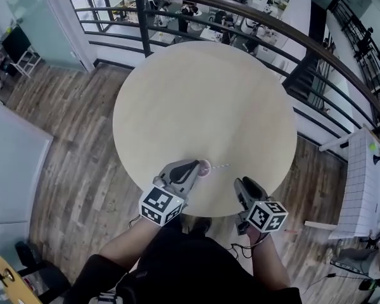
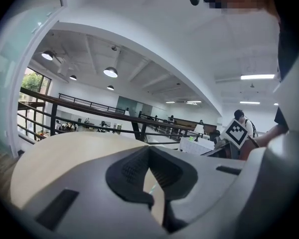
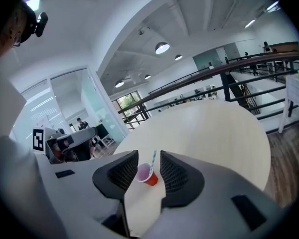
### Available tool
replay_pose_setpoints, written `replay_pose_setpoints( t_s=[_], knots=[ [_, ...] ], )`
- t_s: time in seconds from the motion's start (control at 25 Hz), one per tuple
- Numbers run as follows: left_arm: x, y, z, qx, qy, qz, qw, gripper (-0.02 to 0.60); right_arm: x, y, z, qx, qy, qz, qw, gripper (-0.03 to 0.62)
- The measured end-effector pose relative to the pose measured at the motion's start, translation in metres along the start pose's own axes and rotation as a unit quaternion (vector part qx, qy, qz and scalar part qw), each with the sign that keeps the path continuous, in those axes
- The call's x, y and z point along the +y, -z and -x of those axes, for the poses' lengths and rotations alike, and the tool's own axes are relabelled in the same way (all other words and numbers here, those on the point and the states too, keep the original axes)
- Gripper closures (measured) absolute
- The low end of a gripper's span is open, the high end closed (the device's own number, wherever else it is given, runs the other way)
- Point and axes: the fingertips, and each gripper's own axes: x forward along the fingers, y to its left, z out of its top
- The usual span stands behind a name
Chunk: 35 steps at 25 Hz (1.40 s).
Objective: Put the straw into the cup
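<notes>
A small red cup point(image 1: 204, 168) with a pale inside sits near the front edge of the round beige table point(image 1: 202, 100). A striped straw point(image 1: 220, 166) is in it, leaning out to the right. My left gripper point(image 1: 195, 166) is right beside the cup on its left, with its fingertips together and nothing seen between them point(image 2: 149, 149). My right gripper point(image 1: 239, 183) hovers to the right of the cup, jaws wide apart. In the right gripper view the cup point(image 3: 148, 175) and straw point(image 3: 153, 159) show beyond the open jaws point(image 3: 149, 156), untouched.
A dark metal railing point(image 1: 240, 18) curves behind the table, with a lower floor beyond it. Wooden floor point(image 1: 69, 144) surrounds the table. A white gridded table point(image 1: 364, 182) stands at the right. The person's legs are at the bottom of the head view.
</notes>
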Motion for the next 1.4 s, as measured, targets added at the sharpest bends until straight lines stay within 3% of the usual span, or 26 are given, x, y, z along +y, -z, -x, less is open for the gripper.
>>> replay_pose_setpoints(
  t_s=[0.4,0.68,0.88,1.4],
  knots=[
    [-0.067,-0.052,0.009,-0.012,0.006,-0.040,0.9991,0.577,0.031,-0.075,0.085,-0.109,-0.067,0.086,0.988,0.461],
    [-0.109,-0.079,0.016,-0.033,0.024,-0.071,0.9967,0.577,0.038,-0.101,0.127,-0.164,-0.073,0.121,0.976,0.490],
    [-0.123,-0.090,0.015,-0.042,0.029,-0.076,0.9958,0.577,0.036,-0.110,0.141,-0.183,-0.074,0.130,0.972,0.540],
    [-0.125,-0.091,0.019,-0.049,0.018,-0.075,0.9958,0.577,0.046,-0.114,0.151,-0.203,-0.073,0.144,0.966,0.562]
  ],
)
